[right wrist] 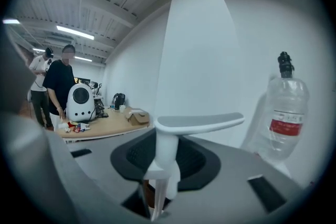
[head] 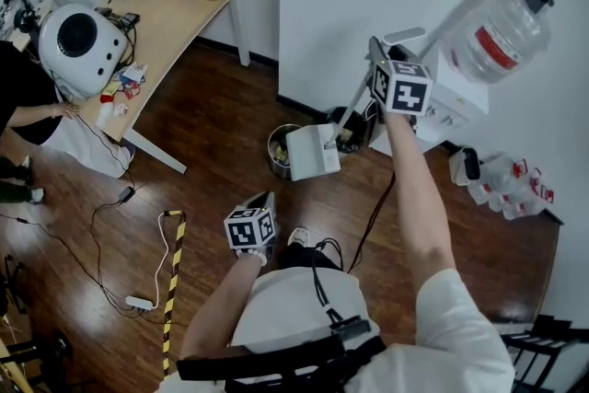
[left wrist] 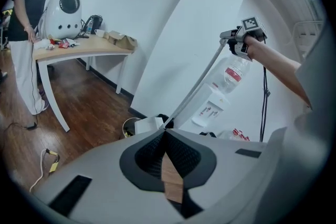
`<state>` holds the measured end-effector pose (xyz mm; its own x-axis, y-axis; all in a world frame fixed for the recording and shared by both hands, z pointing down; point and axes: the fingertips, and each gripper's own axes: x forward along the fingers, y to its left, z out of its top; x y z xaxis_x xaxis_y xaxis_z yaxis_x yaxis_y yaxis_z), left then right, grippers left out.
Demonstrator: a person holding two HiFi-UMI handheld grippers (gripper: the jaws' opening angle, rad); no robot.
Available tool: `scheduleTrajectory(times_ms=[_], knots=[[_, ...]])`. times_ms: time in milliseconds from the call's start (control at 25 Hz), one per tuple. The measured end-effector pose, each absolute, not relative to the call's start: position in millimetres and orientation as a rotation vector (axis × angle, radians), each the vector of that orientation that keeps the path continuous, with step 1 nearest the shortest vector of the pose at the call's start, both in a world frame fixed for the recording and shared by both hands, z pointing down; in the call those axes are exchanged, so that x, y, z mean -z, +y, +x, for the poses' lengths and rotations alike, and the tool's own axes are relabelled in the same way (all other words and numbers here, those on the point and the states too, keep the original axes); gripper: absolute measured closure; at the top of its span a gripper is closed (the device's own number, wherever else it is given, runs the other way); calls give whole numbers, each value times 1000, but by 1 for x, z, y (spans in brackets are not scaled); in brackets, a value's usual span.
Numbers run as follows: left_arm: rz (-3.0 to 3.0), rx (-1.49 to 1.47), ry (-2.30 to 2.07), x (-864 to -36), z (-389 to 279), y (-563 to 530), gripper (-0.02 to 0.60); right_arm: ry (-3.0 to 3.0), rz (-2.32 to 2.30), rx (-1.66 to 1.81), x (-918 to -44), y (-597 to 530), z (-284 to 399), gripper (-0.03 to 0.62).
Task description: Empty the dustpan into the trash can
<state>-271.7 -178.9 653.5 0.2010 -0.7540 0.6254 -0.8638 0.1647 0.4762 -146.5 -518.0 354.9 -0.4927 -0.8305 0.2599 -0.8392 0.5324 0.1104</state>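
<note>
Fingers [right wrist: 131, 157] of right gripper [right wrist: 167, 139] pinch dustpan [head: 313, 152] handle [right wrist: 167, 162]; left gripper [left wrist: 165, 132] pressed shut, empty. Keep pan mouth over trash can [head: 273, 141], tip slowly to avoid spill

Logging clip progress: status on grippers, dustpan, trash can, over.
Right gripper shut on white long-handled dustpan. Left gripper shut, empty. Its pan beside small round trash can, contact unclear. Nothing blocking.

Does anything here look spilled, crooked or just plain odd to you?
No spill shows. The dustpan hangs tilted by the trash can, but the right gripper holds its long handle, so that looks deliberate. Only a yellow-black strip and loose cables clutter the floor.
</note>
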Motion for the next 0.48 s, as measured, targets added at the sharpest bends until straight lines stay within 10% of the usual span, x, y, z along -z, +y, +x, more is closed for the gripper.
scheduleTrajectory(times_ms=[480], knots=[[1710, -211, -1439, -657, -223, -161, 592, -2433, 1614, -160, -338, -449, -27, 474]])
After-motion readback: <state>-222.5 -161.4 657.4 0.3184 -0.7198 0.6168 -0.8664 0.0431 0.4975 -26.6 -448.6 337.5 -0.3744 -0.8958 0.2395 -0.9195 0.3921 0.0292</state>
